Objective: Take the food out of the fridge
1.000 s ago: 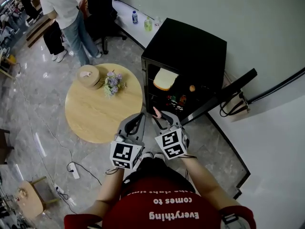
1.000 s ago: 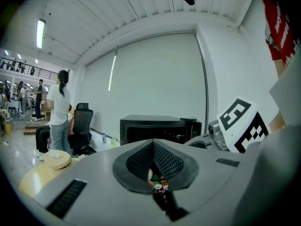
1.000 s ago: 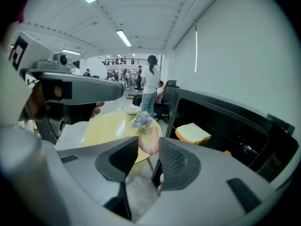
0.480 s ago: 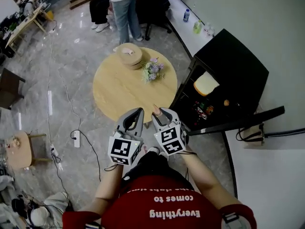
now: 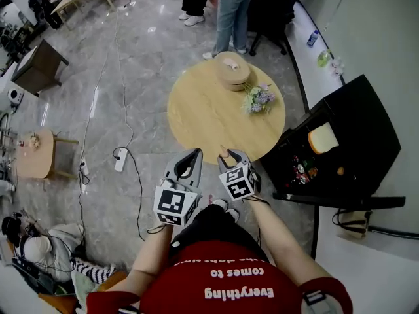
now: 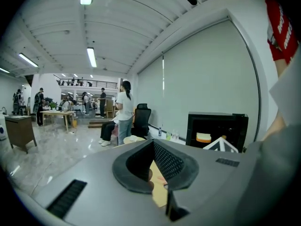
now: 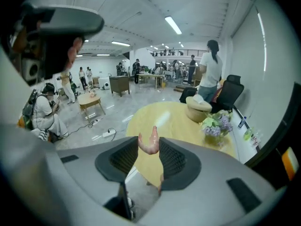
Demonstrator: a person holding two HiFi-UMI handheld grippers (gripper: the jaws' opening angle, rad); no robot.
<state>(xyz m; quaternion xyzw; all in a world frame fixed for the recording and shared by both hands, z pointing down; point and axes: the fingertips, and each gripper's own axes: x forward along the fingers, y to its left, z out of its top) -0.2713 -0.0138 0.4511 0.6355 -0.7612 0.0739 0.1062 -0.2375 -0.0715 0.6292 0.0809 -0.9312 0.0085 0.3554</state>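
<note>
Far left on the grey marble floor (image 5: 131, 77): a small wooden side table (image 5: 33, 156), and nearer the middle a white power strip (image 5: 121, 160) with its cable trailing.

Left of centre, the left tongs (image 5: 191, 157), held out ahead of the chest, just beside the other pair. Jaws apart, gripping nothing, with only wood and floor showing through the gap.

Just to the right, the right tongs (image 5: 231, 157), tilted downward. Closed wide on a pink food piece (image 7: 149, 142), pinched between the pad tips and poking up past them. Held out of the fridge and well apart from it, just short of the near edge of the round wooden counter (image 5: 209, 116).

On the far side of that counter, a lidded wooden box (image 5: 233, 74) with something small and pale pink on top. Near it to the right, a bunch of purple and white flowers (image 5: 260, 98). Beyond the counter, a person (image 5: 234, 8) in jeans standing beside a black office chair (image 5: 278, 5).

At the right, against the white wall, the black fridge (image 5: 366, 129), with its door (image 5: 340, 200) swung fully open. Inside, on the upper level, a slice of bread (image 5: 323, 138). Lower down, a cluster of small coloured packets (image 5: 302, 170), too small to name. Beside them, one small orange item (image 5: 340, 171).
</note>
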